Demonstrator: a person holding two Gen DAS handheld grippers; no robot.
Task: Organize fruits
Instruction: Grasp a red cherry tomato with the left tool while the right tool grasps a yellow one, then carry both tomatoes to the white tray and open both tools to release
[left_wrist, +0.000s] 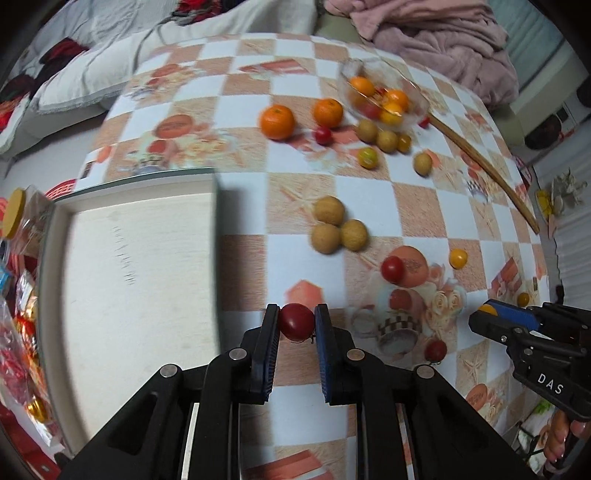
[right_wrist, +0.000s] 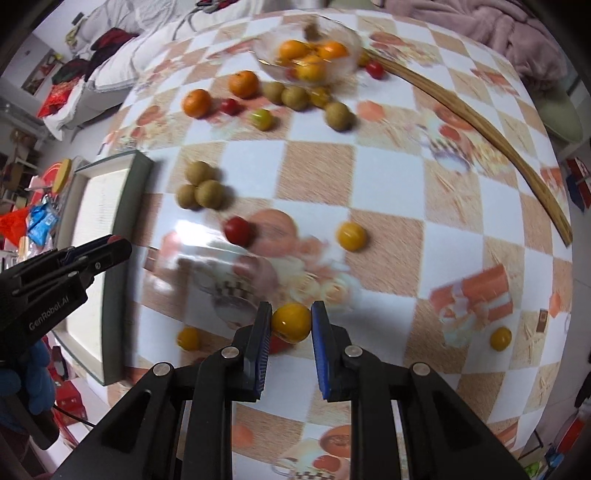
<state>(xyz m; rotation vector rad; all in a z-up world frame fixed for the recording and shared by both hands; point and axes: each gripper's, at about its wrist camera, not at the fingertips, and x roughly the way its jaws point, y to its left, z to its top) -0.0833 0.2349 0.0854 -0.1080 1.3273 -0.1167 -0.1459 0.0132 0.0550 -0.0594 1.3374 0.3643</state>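
The counter (left_wrist: 369, 192), covered in a checked orange-and-white cloth, carries a pale tray (left_wrist: 140, 288) along its left edge and a glass bowl (left_wrist: 384, 96) of oranges at the far side. Three tan fruits (left_wrist: 338, 229) sit clustered mid-counter, touching. The left claw (left_wrist: 295, 321) is clamped on a red tomato (left_wrist: 295, 322) just beside the tray. The right claw (right_wrist: 291, 321) grips a yellow tomato (right_wrist: 291, 322) above the cloth.

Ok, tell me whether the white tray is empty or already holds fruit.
Empty: the white tray shows only bare surface in the left wrist view; no fruit lies in it.
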